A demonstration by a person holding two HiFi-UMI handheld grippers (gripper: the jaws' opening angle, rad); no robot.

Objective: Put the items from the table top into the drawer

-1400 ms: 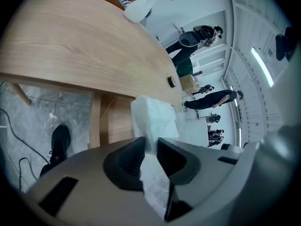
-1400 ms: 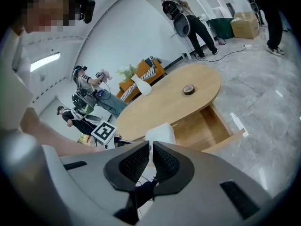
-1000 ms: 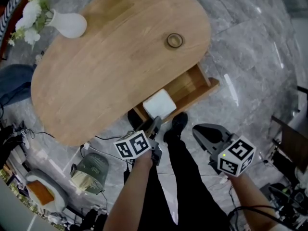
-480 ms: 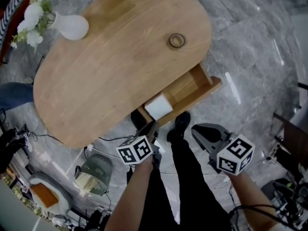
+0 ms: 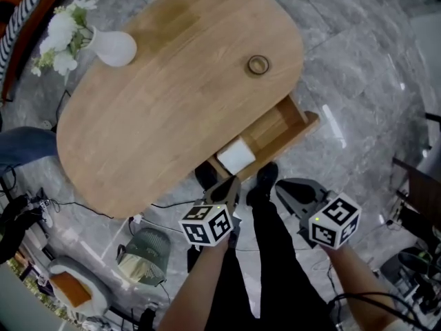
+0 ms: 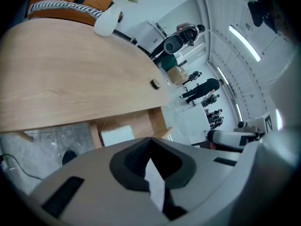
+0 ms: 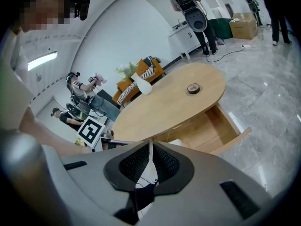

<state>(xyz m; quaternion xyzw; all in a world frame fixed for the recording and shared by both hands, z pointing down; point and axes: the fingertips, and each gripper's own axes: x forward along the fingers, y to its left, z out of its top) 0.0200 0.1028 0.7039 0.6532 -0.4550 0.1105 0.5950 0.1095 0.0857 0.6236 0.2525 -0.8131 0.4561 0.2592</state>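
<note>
A small tape ring (image 5: 258,65) (image 6: 155,84) (image 7: 193,88) lies on the oval wooden table (image 5: 158,123). The drawer (image 5: 303,126) (image 6: 157,124) (image 7: 235,131) stands pulled out at the table's near edge, with a white box (image 5: 236,156) (image 6: 116,135) inside at its left end. My left gripper (image 5: 229,185) (image 6: 150,139) hovers just short of the box. Its jaws have just been closing and now meet with nothing between them. My right gripper (image 5: 293,190) (image 7: 150,142) hangs beside it to the right of the drawer front, shut and empty.
A white vase with flowers (image 5: 114,47) (image 6: 107,20) (image 7: 143,87) stands at the table's far left end. The person's legs and black shoes (image 5: 265,178) are on the grey marble floor under the drawer. A green fan-like object (image 5: 148,254) and cables lie at the lower left.
The left gripper has drawn back a little from the white box, risen and rolled, and its jaws have come together. The right gripper has barely shifted.
</note>
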